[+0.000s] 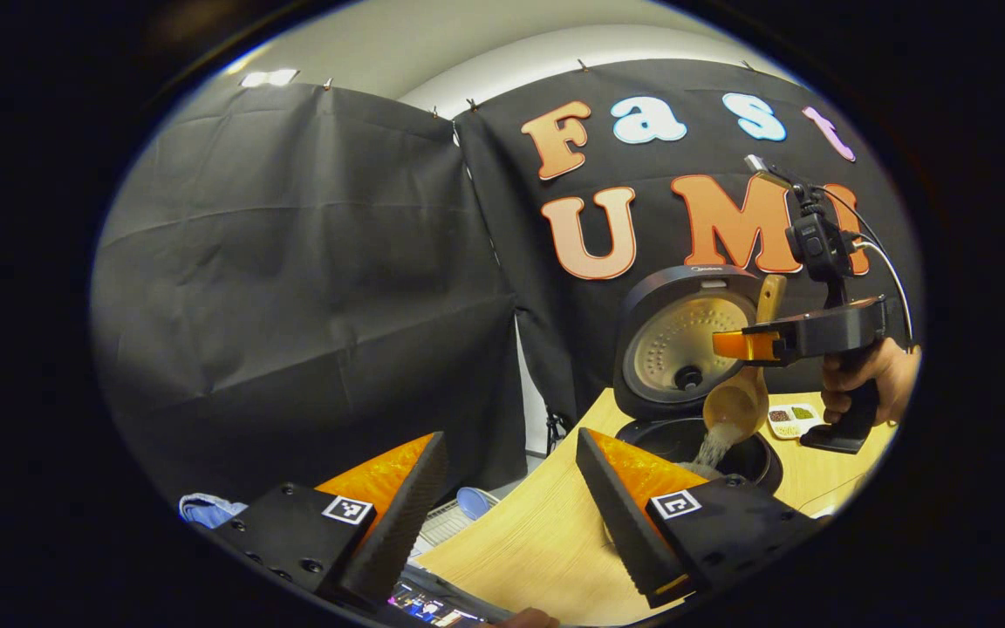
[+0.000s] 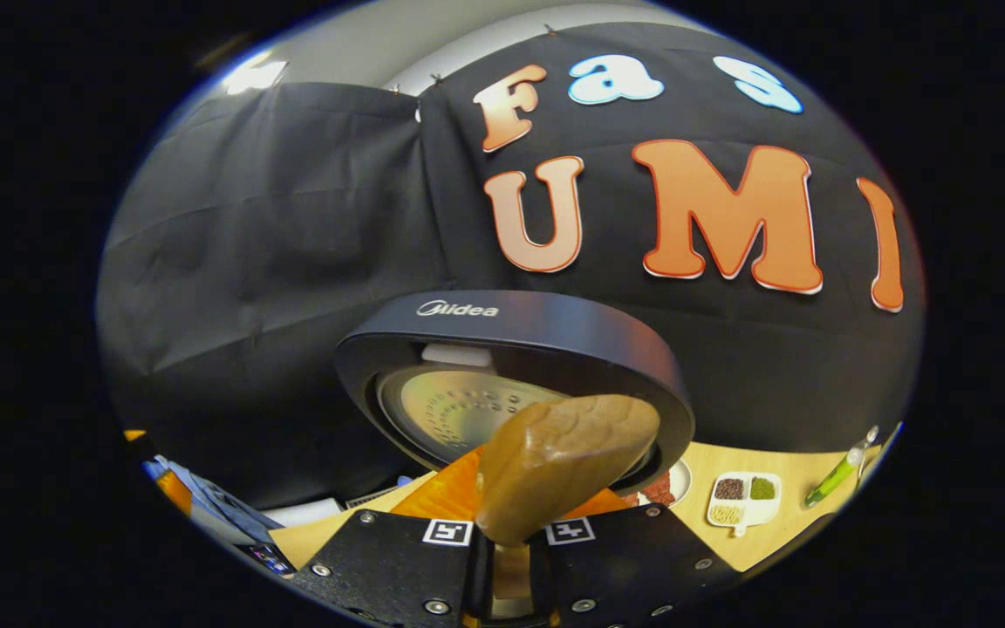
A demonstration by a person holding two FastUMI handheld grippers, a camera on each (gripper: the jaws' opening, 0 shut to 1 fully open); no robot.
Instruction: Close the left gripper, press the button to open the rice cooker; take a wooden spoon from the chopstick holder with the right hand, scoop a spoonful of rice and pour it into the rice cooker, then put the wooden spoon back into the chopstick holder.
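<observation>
The black rice cooker (image 1: 701, 440) stands on the wooden table (image 1: 537, 541) with its lid (image 1: 686, 336) tipped up. A hand holds my right gripper (image 1: 734, 345) over the pot, shut on the handle of a wooden spoon (image 1: 734, 403). The spoon's bowl tilts down and white rice (image 1: 714, 449) streams from it into the pot. In the right gripper view the spoon's handle end (image 2: 559, 462) rises between the fingers of my right gripper (image 2: 511, 558), in front of the raised lid (image 2: 511, 349). My left gripper (image 1: 509, 453) hangs open near the table's left edge, holding nothing.
A small divided dish of grains (image 1: 795, 420) (image 2: 742, 501) sits right of the cooker. Beside it are a plate with red bits (image 2: 664, 487) and a green pen-like item (image 2: 834, 478). Off the table's left edge lie a blue cloth (image 1: 206, 508) and a rack with a blue object (image 1: 472, 501).
</observation>
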